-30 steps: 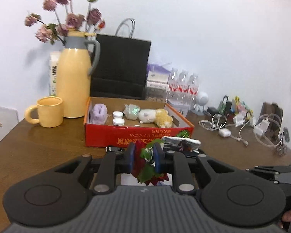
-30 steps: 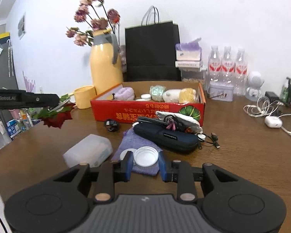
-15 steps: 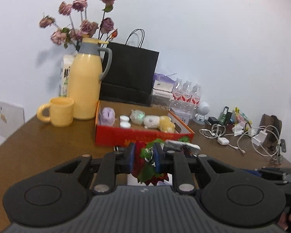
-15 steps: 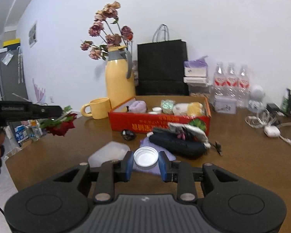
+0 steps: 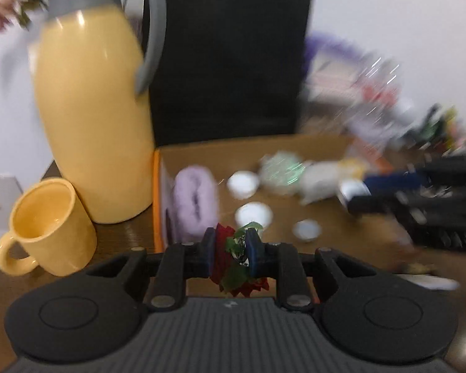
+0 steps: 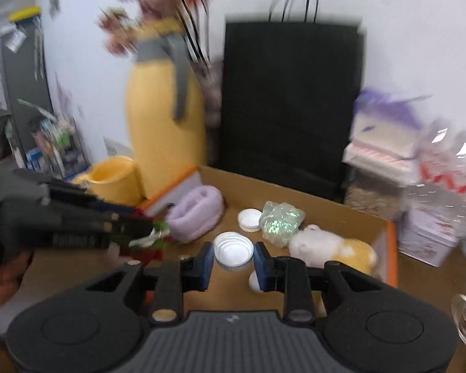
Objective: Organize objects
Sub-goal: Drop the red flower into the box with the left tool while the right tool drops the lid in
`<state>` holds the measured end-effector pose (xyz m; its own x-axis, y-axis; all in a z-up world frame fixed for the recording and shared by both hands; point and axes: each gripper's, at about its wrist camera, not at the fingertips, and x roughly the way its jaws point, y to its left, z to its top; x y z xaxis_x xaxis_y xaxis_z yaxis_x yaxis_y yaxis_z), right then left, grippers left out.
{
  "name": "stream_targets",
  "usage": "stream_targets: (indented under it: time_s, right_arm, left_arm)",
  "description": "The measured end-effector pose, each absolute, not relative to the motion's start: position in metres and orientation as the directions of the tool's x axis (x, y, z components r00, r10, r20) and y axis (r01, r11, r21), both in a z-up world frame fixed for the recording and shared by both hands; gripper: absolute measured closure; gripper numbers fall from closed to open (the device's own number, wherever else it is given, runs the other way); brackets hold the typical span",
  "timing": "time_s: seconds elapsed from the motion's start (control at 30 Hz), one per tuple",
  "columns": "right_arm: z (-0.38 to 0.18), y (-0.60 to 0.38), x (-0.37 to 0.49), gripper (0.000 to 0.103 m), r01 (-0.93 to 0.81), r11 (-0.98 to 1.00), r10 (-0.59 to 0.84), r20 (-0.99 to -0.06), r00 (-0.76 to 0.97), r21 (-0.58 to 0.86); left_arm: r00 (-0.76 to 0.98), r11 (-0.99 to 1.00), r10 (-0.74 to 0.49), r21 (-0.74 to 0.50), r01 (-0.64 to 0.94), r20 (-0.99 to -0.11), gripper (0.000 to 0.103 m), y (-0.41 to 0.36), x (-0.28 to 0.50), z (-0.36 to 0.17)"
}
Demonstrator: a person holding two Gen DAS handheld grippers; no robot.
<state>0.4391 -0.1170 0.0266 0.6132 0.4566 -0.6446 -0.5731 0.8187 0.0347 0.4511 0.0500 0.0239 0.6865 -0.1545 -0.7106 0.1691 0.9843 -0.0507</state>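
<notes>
My left gripper (image 5: 231, 250) is shut on a red artificial flower (image 5: 230, 259) with green leaves and hangs over the near left part of the open cardboard box (image 5: 323, 146). In the right wrist view the same gripper (image 6: 152, 233) comes in from the left with the flower (image 6: 153, 237). My right gripper (image 6: 233, 259) is shut on a white bottle cap (image 6: 233, 250) above the box (image 6: 298, 192). Inside the box lie a purple fluffy item (image 5: 195, 202), white caps (image 5: 253, 214), a crinkly green packet (image 6: 279, 219) and a white-and-yellow plush (image 6: 329, 245).
A tall yellow thermos jug (image 5: 93, 99) holding dried flowers stands left of the box, with a yellow mug (image 5: 45, 227) in front of it. A black paper bag (image 5: 230, 59) stands behind the box. Blurred bottles and boxes (image 6: 425, 168) crowd the right side.
Both grippers have swept forward from the table's near side to over the box, still holding the flower and the cap. The jug, mug and box contents now loom much larger.
</notes>
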Motion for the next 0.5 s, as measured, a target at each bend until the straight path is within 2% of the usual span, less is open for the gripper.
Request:
stream_targets:
  time_s: [0.07, 0.13, 0.2, 0.27, 0.43, 0.5]
  right_arm:
    - [0.009, -0.101, 0.478, 0.076, -0.559, 0.827, 0.44, -0.69, 0.575, 0.061]
    - [-0.012, -0.091, 0.509, 0.076, -0.514, 0.854, 0.407, -0.721, 0.561, 0.082]
    - [-0.035, -0.086, 0.534, 0.068, -0.456, 0.884, 0.365, -0.753, 0.548, 0.097]
    - [-0.04, -0.089, 0.537, 0.066, -0.443, 0.89, 0.366, -0.75, 0.551, 0.109]
    - [-0.025, -0.1, 0.525, 0.064, -0.448, 0.887, 0.378, -0.732, 0.567, 0.111]
    - [-0.008, -0.106, 0.512, 0.058, -0.457, 0.885, 0.38, -0.711, 0.592, 0.092]
  left_arm:
    - [0.667, 0.984, -0.143, -0.032, 0.175, -0.731, 0.076, 0.051, 0.468, 0.011]
    - [0.696, 0.989, -0.105, 0.002, 0.151, -0.71, 0.071, 0.052, 0.473, 0.007]
    - [0.711, 0.988, -0.101, 0.015, 0.154, -0.696, 0.063, 0.054, 0.472, 0.009]
    - [0.729, 0.988, -0.104, 0.011, 0.151, -0.677, 0.054, 0.058, 0.468, 0.015]
    - [0.772, 0.99, -0.084, 0.034, 0.136, -0.63, 0.05, 0.061, 0.453, 0.04]
    - [0.795, 0.99, -0.08, 0.044, 0.133, -0.601, 0.037, 0.057, 0.443, 0.053]
